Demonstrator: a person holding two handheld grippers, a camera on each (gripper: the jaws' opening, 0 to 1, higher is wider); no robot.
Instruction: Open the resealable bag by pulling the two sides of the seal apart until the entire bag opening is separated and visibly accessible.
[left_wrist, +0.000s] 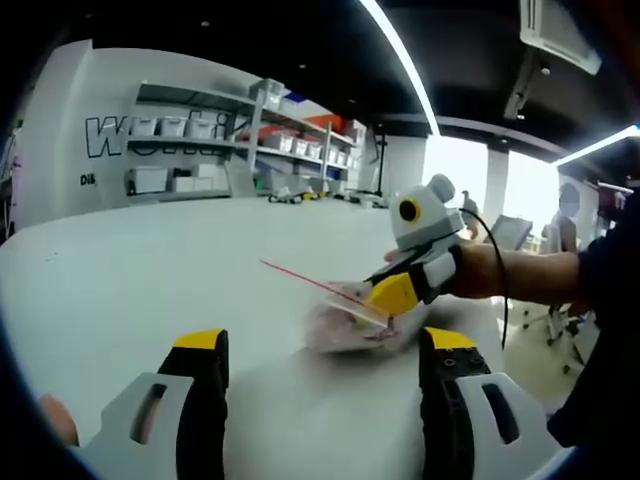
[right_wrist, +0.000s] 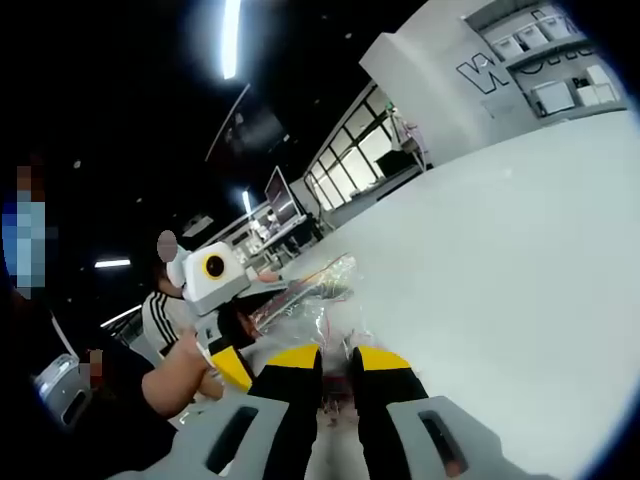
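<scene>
Here, right gripper (right_wrist: 338, 362) pinching bag (right_wrist: 305, 300), left gripper (left_wrist: 325, 352) fingers apart.

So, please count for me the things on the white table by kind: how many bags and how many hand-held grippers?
Resealable bag: 1
Hand-held gripper: 2, the left hand-held gripper and the right hand-held gripper
Total: 3

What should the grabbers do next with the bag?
Probably bring the open left gripper forward to pinch the resealable bag's free edge. The right gripper looks shut on the bag, while the left jaws stand apart, short of it, above the white table.
</scene>
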